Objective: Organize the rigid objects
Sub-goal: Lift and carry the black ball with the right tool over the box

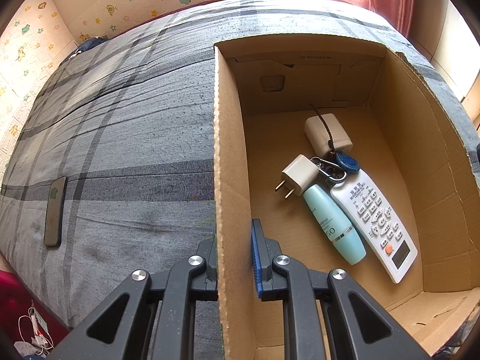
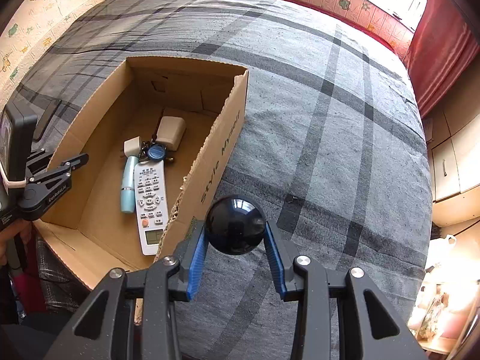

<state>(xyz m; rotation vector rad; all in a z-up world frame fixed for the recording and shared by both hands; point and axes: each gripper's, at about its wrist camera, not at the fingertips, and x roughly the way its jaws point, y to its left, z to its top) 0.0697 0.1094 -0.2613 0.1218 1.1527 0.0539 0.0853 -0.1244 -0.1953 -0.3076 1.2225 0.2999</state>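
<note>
You're gripping the black ball (image 2: 235, 225) in your right hand-held gripper (image 2: 237, 247) over the bed (image 2: 330, 120); the cardboard box (image 2: 210, 156) is sitting just left, your left hand-held gripper (image 1: 232, 252) clamping its wall.

The cardboard box (image 1: 231, 150) sits on the bed (image 1: 135, 126), and a phone (image 1: 55, 210) lies on the bed well to the left of the box. In the box, the remote control (image 1: 375, 219) and a bottle (image 1: 333, 222) lie side by side, bottle on the left. Behind them are a plug (image 1: 298, 174), keys (image 1: 339, 165) and a small box (image 1: 327, 133). The ball (image 2: 235, 225) is over the bed, just right of the box's right wall.
</note>
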